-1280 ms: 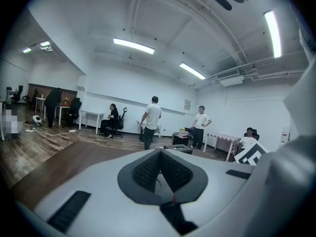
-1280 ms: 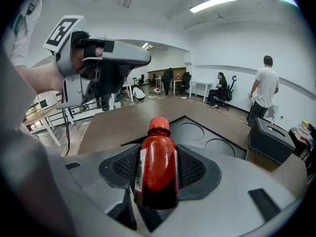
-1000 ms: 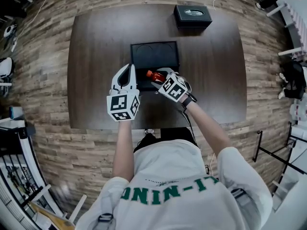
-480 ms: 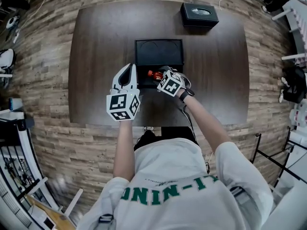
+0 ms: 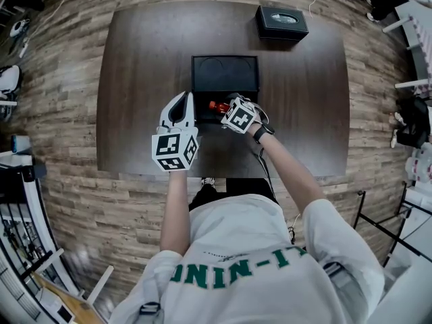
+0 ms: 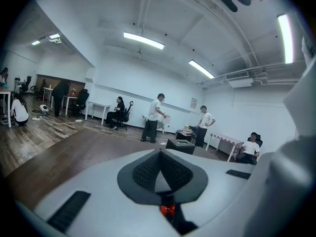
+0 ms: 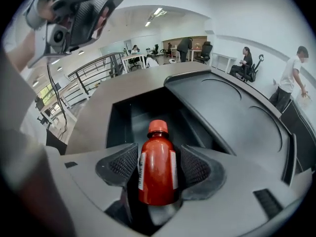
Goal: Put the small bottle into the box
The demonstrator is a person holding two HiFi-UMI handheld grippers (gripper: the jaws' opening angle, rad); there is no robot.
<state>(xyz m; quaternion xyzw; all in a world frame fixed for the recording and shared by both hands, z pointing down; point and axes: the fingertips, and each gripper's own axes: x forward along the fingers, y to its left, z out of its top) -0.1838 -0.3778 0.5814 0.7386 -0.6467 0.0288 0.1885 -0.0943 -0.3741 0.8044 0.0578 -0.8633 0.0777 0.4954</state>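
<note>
A small red bottle [image 7: 158,169] with a red cap lies between the pads of my right gripper [image 7: 158,162], cap pointing away over the open black box [image 7: 143,115]. The jaws are opening, and thin dark gaps show beside the bottle. In the head view the bottle [image 5: 217,106] and right gripper [image 5: 227,109] are at the box's near edge [image 5: 202,117], with its lid [image 5: 225,71] lying flat behind. My left gripper [image 5: 182,97] hovers just left of the box, its fingertips together with nothing in them. In its own view the left gripper [image 6: 161,169] shows pads meeting.
The box lies mid-table on a dark wooden table [image 5: 135,79]. A black tissue box [image 5: 281,22] stands at the far right corner. Wood floor surrounds the table. Several people [image 6: 155,117] and desks appear in the room beyond.
My right gripper has carried the bottle a little farther forward, to the box's near edge. The left gripper has stayed in place.
</note>
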